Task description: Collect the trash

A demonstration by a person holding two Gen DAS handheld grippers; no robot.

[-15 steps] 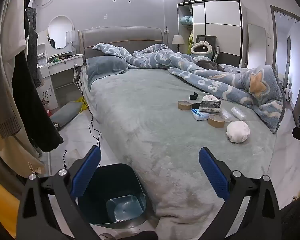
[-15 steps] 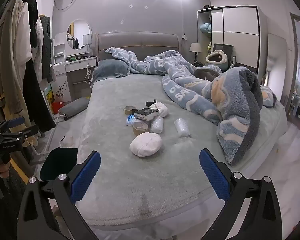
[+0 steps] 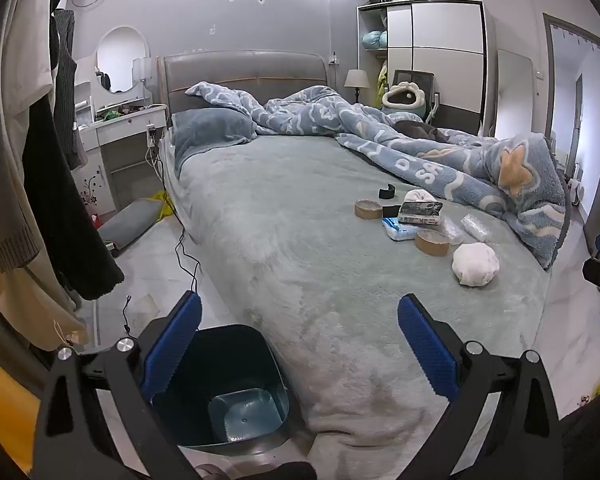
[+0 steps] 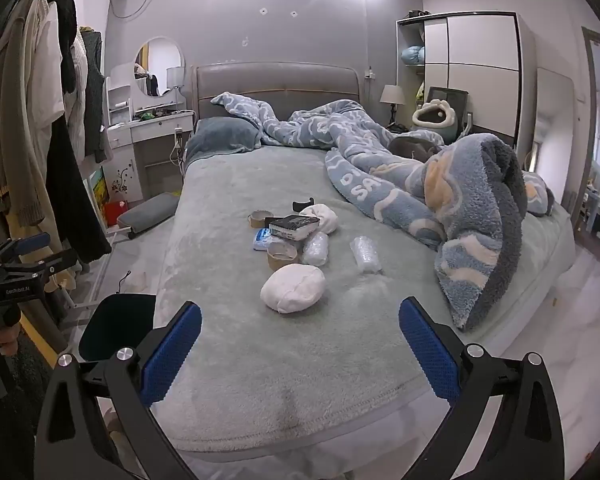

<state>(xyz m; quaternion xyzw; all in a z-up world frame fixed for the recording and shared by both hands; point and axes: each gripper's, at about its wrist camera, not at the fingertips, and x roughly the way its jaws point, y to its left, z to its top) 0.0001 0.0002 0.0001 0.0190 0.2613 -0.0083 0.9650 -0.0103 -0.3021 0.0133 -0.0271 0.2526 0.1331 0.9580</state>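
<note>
— Both your tools, left tool point(image 3: 299, 334) and right tool point(image 4: 300, 336), are wide open and hold nothing.
— Where's the trash?
— White wad point(image 4: 293, 288) lies on the bed point(image 4: 268, 368), just past your right tool; bin point(image 3: 236, 392) under your left.

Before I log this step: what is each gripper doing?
Left gripper: open, holding nothing.
Right gripper: open, holding nothing.

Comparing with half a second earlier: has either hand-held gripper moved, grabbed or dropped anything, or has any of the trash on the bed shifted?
Nothing visibly changed. Both the left hand-held gripper and the right hand-held gripper are wide open and empty as before, and the white bundle and other clutter lie where they were.
</note>
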